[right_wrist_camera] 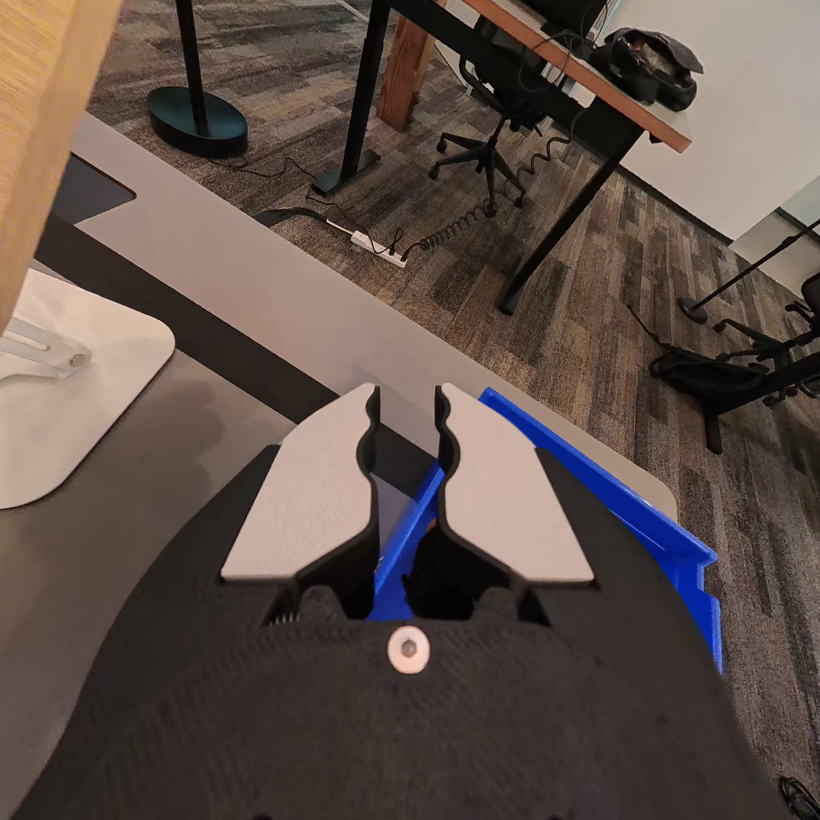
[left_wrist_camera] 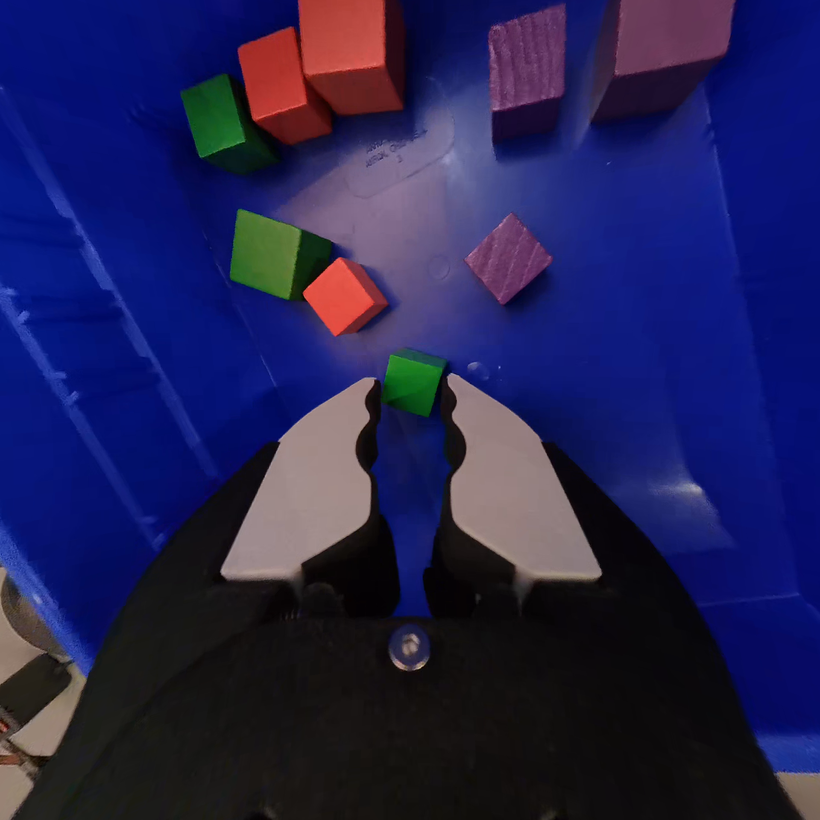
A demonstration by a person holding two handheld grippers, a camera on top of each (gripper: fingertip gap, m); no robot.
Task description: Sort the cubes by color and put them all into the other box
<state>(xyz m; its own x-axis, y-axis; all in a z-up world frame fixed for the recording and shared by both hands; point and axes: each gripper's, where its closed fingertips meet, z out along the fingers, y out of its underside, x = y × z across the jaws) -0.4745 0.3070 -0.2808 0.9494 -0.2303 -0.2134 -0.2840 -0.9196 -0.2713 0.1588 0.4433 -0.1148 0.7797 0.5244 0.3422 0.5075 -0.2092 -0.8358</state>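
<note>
My right view takes in the largest surfaces first: a patterned grey-brown carpet (right_wrist_camera: 510, 337) under a grey tabletop (right_wrist_camera: 275, 284) with a dark inlay. A wood-edged desk (right_wrist_camera: 621, 88) on black legs stands well beyond the table, with a black bag (right_wrist_camera: 648, 62) on top of it and a black office chair (right_wrist_camera: 492, 146) under it. A white rounded base plate (right_wrist_camera: 80, 381) lies on the table to the left.

The blue box (left_wrist_camera: 665, 355) fills my left view; its floor and walls surround every cube I see. In the right view only a blue bin (right_wrist_camera: 630, 510) rim shows beside my right gripper, and I cannot tell whether it is the same box.

Cubes inside, by apparent size: a purple block (left_wrist_camera: 665, 44) at the far right with a second purple cube (left_wrist_camera: 526, 66) just beside it; two red cubes (left_wrist_camera: 350, 49) (left_wrist_camera: 277, 84) touching one another at the far left, with a green cube (left_wrist_camera: 217, 115) against them. Nearer, a green cube (left_wrist_camera: 266, 253) touches a red cube (left_wrist_camera: 341, 295); a lone purple cube (left_wrist_camera: 508, 259) sits well apart to the right. The colours are mixed on the left side.

My left gripper (left_wrist_camera: 411, 386) is down inside the box, its fingers closed in on a small green cube (left_wrist_camera: 410, 381). Both pads sit against its sides at the tips; the cube is tilted slightly.

My right gripper (right_wrist_camera: 407, 392) hangs above the table edge, fingers spread, with nothing between them.
</note>
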